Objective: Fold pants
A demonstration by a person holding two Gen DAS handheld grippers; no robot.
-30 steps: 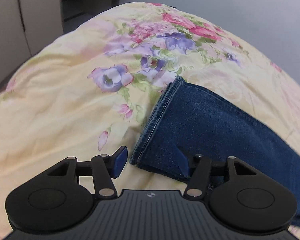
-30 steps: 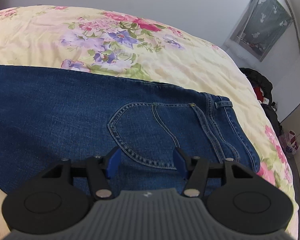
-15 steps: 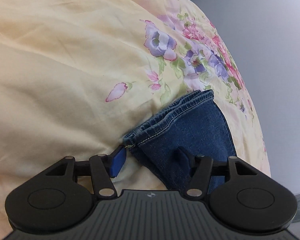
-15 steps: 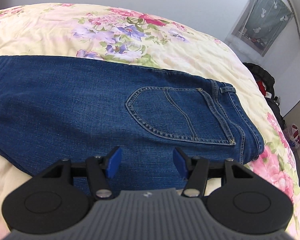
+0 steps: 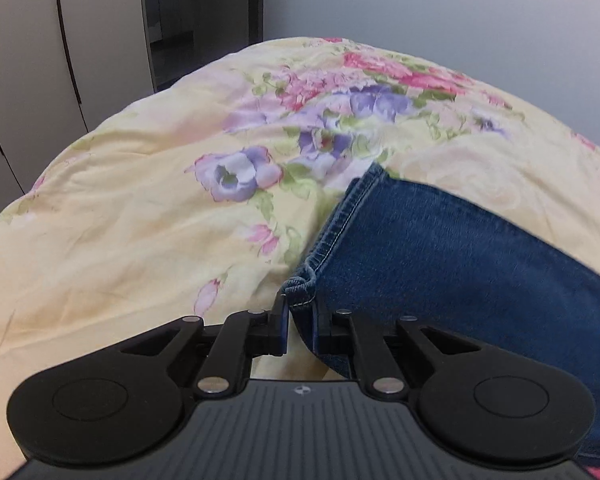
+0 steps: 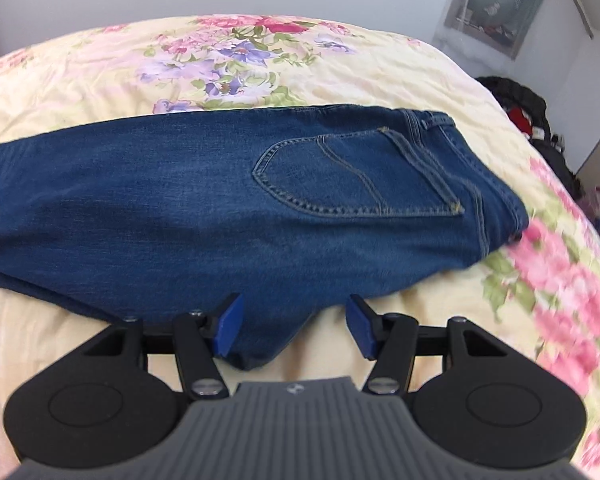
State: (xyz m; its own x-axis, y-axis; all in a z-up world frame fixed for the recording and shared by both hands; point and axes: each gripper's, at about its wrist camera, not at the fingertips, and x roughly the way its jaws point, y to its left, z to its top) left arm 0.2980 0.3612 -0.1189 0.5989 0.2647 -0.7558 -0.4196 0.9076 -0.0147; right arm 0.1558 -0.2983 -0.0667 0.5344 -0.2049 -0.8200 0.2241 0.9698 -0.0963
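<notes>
Since a moment ago my left gripper (image 5: 299, 322) has just clamped the jeans (image 5: 460, 248) hem corner at 6 o'clock; my right gripper (image 6: 292, 326) gapes wide. Thin bite may slip when lifting.

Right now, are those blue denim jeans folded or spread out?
Folded lengthwise: the blue denim jeans lie leg on leg, one back pocket showing.

Bright, even daylight; fisheye-curved edges; motion blur at right-wrist periphery.
</notes>
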